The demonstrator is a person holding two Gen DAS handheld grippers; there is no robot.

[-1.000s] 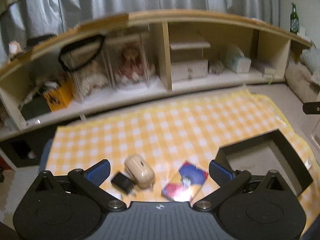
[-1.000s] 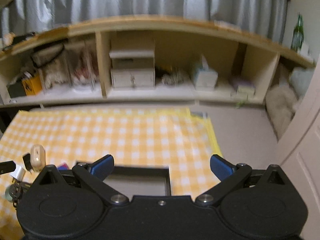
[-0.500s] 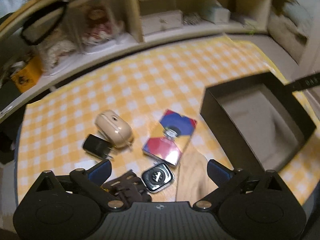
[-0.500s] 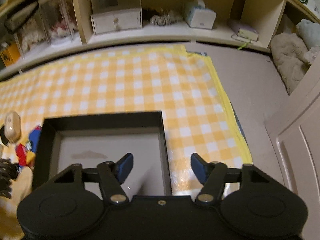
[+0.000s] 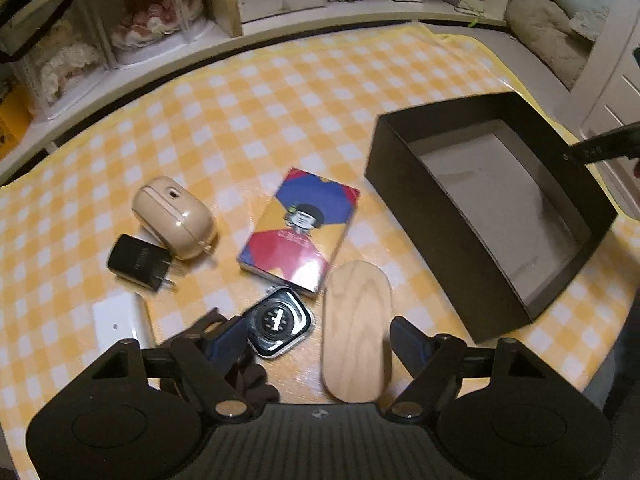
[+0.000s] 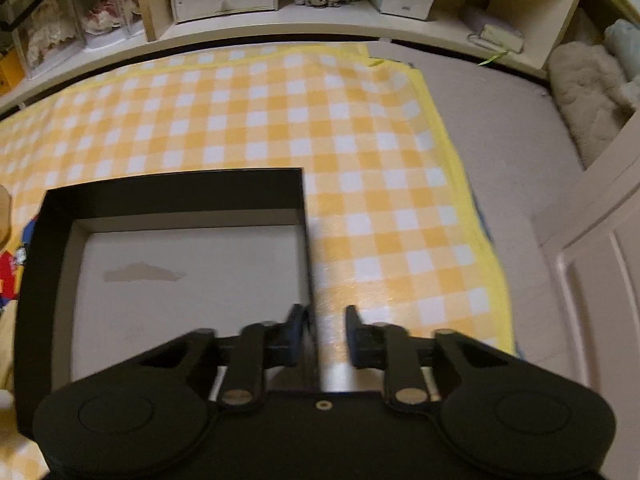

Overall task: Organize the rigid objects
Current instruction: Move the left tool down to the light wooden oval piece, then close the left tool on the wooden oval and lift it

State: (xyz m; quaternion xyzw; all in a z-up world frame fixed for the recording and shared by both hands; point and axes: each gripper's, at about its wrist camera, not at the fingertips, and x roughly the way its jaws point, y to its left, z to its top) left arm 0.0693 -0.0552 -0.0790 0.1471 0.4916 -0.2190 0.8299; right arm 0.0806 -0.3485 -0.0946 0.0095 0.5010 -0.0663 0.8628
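Note:
An open black box [image 5: 492, 216] with a pale floor sits on the yellow checked cloth; it also fills the right wrist view [image 6: 176, 264]. My left gripper [image 5: 318, 334] is open, low over a watch face [image 5: 278, 322] and an oval wooden piece [image 5: 356, 332]. Near them lie a colourful card box [image 5: 302, 228], a beige case [image 5: 176, 218], a black plug [image 5: 138, 262] and a white block [image 5: 122, 320]. My right gripper [image 6: 322, 330] is partly closed, its jaws straddling the box's right wall without pinching it.
A low wooden shelf [image 6: 280, 20] with a drawer unit, tissue box and clear cases runs along the back. Bare floor [image 6: 512, 128] lies right of the cloth. A dark strap [image 5: 240, 376] lies under my left gripper.
Both grippers have tilted down and moved in. The left now hangs over the watch and wooden piece. The right gripper's jaws have narrowed around the box's right wall.

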